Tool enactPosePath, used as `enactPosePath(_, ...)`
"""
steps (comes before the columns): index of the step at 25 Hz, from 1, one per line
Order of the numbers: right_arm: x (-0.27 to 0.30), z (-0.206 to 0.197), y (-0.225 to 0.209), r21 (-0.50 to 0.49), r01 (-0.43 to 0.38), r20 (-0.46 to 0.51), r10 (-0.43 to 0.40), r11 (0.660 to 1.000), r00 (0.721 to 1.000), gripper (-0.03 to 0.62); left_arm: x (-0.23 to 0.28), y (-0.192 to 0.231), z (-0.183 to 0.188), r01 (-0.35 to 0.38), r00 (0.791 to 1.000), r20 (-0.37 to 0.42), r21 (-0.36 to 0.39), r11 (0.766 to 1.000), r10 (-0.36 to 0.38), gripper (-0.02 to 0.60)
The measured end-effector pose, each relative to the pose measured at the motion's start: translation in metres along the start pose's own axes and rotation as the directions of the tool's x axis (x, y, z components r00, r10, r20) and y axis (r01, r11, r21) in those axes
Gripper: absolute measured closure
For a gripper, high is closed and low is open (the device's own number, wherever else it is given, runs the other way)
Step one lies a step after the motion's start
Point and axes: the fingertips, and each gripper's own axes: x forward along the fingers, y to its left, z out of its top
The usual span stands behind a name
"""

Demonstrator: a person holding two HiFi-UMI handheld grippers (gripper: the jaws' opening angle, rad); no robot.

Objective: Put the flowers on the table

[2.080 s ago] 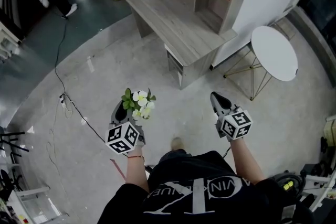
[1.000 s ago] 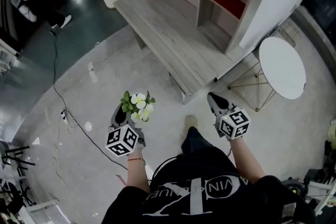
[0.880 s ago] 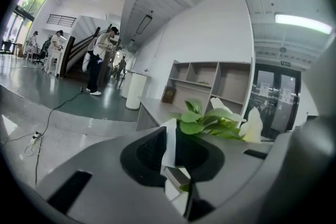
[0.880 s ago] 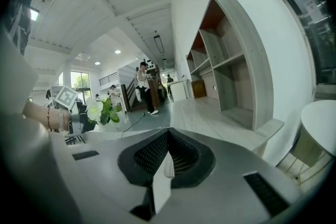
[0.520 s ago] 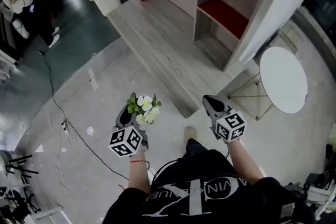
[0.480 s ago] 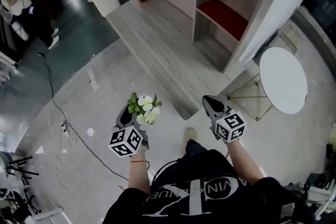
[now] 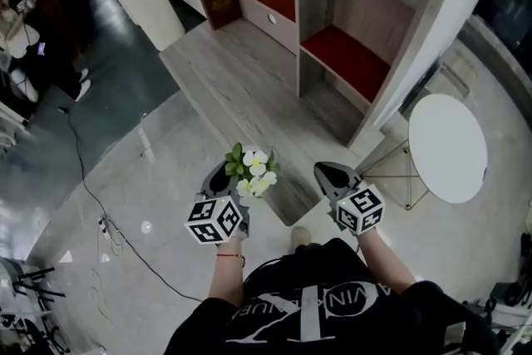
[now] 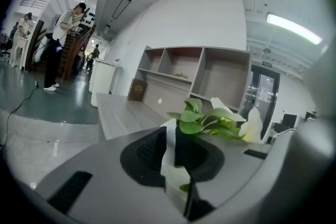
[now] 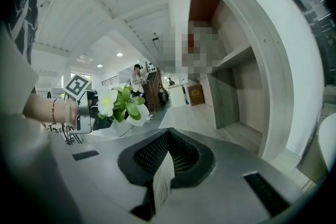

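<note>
While my left gripper (image 7: 224, 177) stays out of it, no: it is clenched on the base of the white flowers (image 7: 253, 172), which stand upright in the air at the near end of the grey wooden surface (image 7: 224, 79), stretching toward eleven o'clock. My right gripper (image 7: 327, 172) is clenched on nothing, at three o'clock of the flowers. A round white table (image 7: 447, 147) sits farther out at three o'clock.

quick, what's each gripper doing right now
left gripper: closed on the flowers
right gripper: closed, holding nothing
</note>
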Motion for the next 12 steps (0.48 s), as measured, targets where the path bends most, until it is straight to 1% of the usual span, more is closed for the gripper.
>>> enactPosePath(3,0.008,0.01,-0.007,-0.022,-0.008,0.009,0.008,1.0,1.0,0.585,0.022,-0.01,0.02,0.034,0.999,0.011,-0.028,0.999,-0.034,0.528)
enactPosePath(7,0.015,0.016,-0.018,-0.023,0.006,0.005,-0.006,1.0,1.0,0.585,0.053,-0.025,0.045,0.085,0.996,-0.001,-0.064,0.994,-0.085,0.528)
enactPosePath(10,0.018,0.015,-0.022,-0.019,0.034,-0.006,-0.034,0.999,0.999,0.585,0.075,-0.042,0.072,0.168,0.986,0.003,-0.075,0.983,-0.169,0.528)
enactPosePath(12,0.021,0.021,-0.03,-0.027,0.069,-0.003,-0.069,0.997,0.998,0.585,0.095,-0.058,0.092,0.24,0.971,0.005,-0.067,0.968,-0.24,0.528)
